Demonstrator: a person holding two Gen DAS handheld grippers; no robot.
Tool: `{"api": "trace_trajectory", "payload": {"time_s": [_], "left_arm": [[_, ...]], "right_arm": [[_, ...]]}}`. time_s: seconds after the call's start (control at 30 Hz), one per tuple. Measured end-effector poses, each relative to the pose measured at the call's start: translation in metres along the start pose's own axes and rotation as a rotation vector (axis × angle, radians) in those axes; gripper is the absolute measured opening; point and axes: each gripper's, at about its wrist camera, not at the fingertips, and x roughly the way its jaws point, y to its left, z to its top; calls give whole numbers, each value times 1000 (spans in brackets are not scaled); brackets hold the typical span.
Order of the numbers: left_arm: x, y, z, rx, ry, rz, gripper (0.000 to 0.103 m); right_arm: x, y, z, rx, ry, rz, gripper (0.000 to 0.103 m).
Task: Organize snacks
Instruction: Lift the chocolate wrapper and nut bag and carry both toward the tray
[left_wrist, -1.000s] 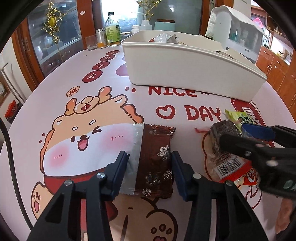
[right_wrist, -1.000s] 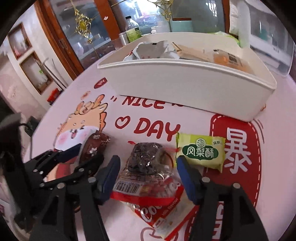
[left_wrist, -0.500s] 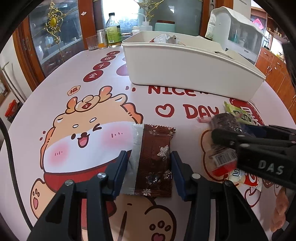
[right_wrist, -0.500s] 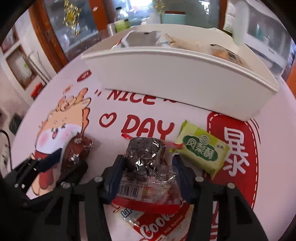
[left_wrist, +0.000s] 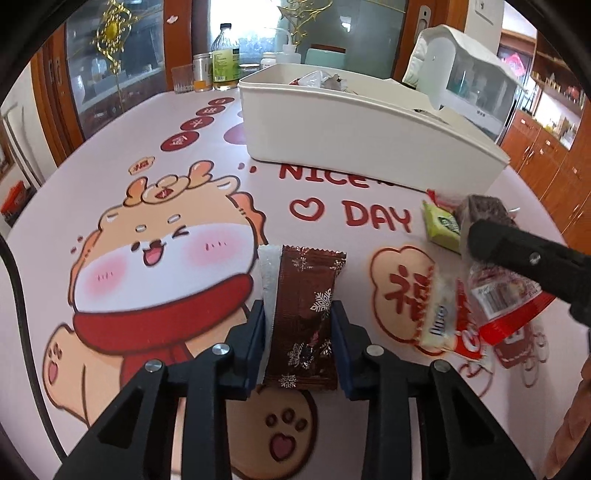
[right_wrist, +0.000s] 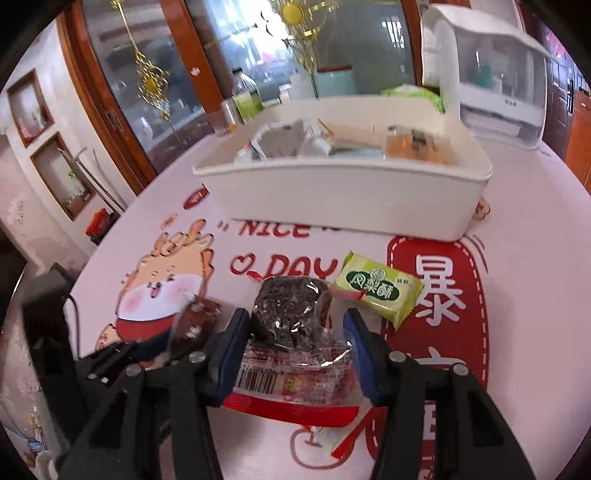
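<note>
My left gripper (left_wrist: 298, 325) is shut on a brown snowflake-print snack packet (left_wrist: 304, 306) that lies on the tablecloth. My right gripper (right_wrist: 295, 332) is shut on a clear packet with a dark cake and red label (right_wrist: 291, 328), lifted off the table; it shows at the right of the left wrist view (left_wrist: 491, 258). A green pineapple-cake packet (right_wrist: 376, 291) lies on the table just right of it. A white and red packet (left_wrist: 443, 314) lies below the lifted one. The white bin (right_wrist: 347, 199) holding several snacks stands behind.
The round table has a cartoon-print cloth (left_wrist: 166, 258). Bottles and a glass (left_wrist: 221, 59) stand at the far edge. A white lidded dispenser (right_wrist: 495, 77) stands behind the bin. Wooden cabinets (left_wrist: 546, 162) surround the table.
My right gripper closed on the dark cake packet and raised it off the table. My left gripper closed on the brown packet.
</note>
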Motion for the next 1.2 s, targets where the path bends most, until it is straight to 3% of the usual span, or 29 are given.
{"api": "trace_trajectory", "payload": {"time_s": [0.3, 0.57, 0.67, 0.9, 1.0, 1.2], "left_arm": [[-54, -7, 16, -33, -98, -59, 31], [-124, -26, 75, 30, -251, -62, 31], [-146, -33, 108, 83, -317, -33, 31], [-157, -55, 189, 164, -368, 26, 31], [-151, -63, 224, 179, -379, 71, 31], [-113, -69, 284, 159, -336, 132, 31]], "right_arm": [[-41, 8, 8, -3, -104, 25, 53], [-90, 13, 30, -2, -226, 19, 53], [-112, 11, 52, -15, -288, -9, 53], [-140, 1, 125, -38, -373, -53, 53], [-140, -4, 162, -41, -408, -85, 53], [-111, -19, 219, -2, -379, -116, 54]]}}
